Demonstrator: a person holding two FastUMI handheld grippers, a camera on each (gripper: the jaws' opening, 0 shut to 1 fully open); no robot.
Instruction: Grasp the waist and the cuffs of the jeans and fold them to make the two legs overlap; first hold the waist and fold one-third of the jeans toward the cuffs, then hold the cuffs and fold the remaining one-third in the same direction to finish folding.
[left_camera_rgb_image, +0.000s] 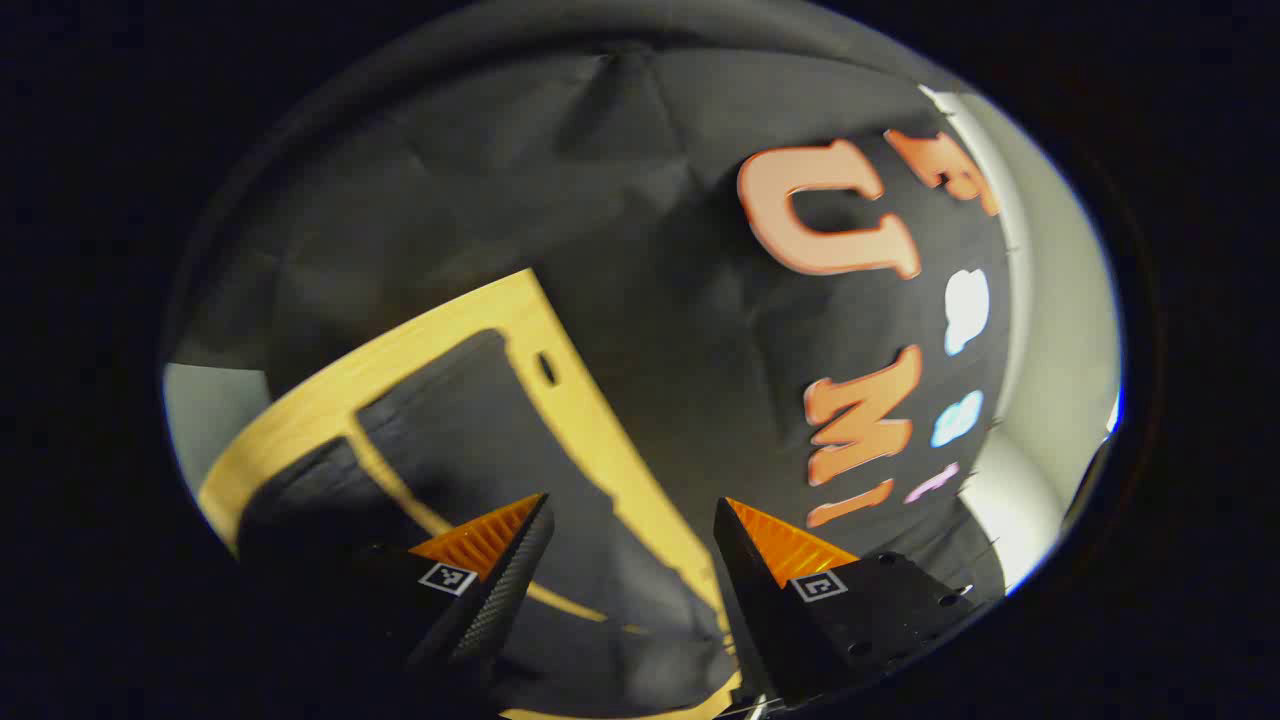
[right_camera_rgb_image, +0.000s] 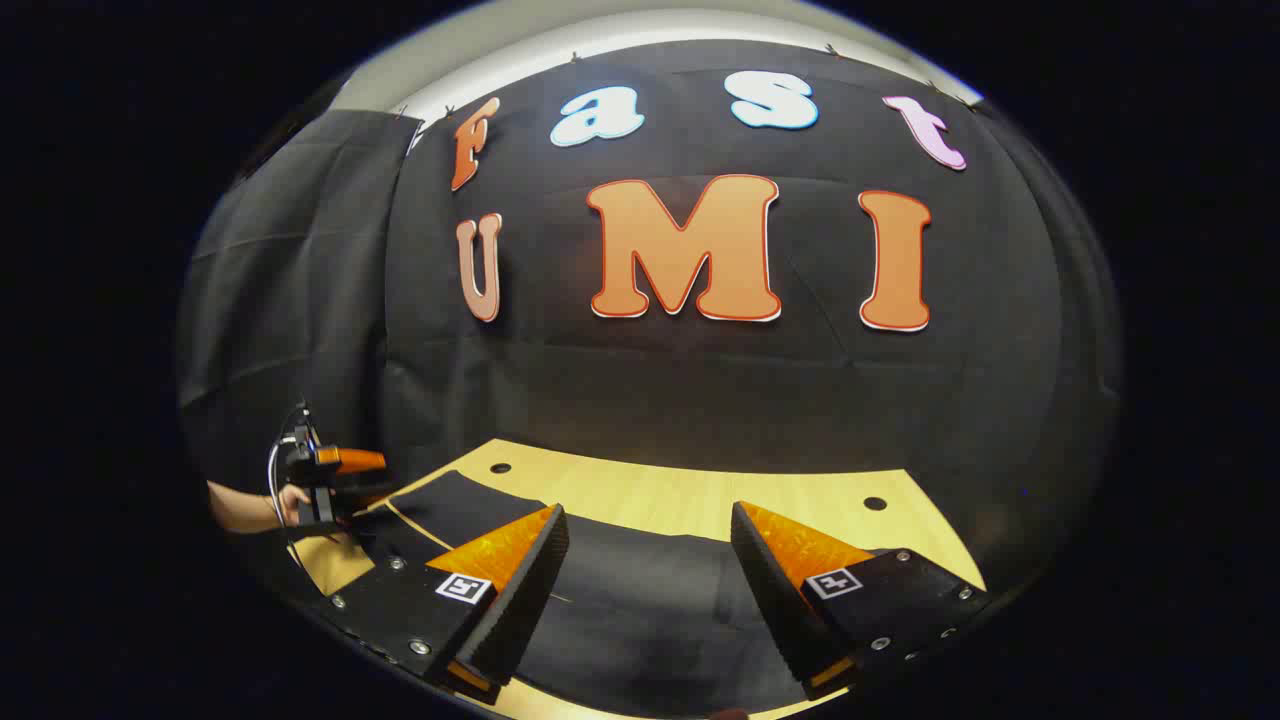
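The jeans (right_camera_rgb_image: 640, 590) are lying flat on the wooden surface (right_camera_rgb_image: 700, 495), directly beneath and ahead of the right tongs (right_camera_rgb_image: 648, 535), which are standing spread and holding nothing. The left tongs (left_camera_rgb_image: 632, 525) are likewise hanging spread above the jeans (left_camera_rgb_image: 450, 420) (two dark legs, a gap between them), their length running away from the fingers.

jeans (right_camera_rgb_image: 640, 600) cut off below, left gripper view blurred
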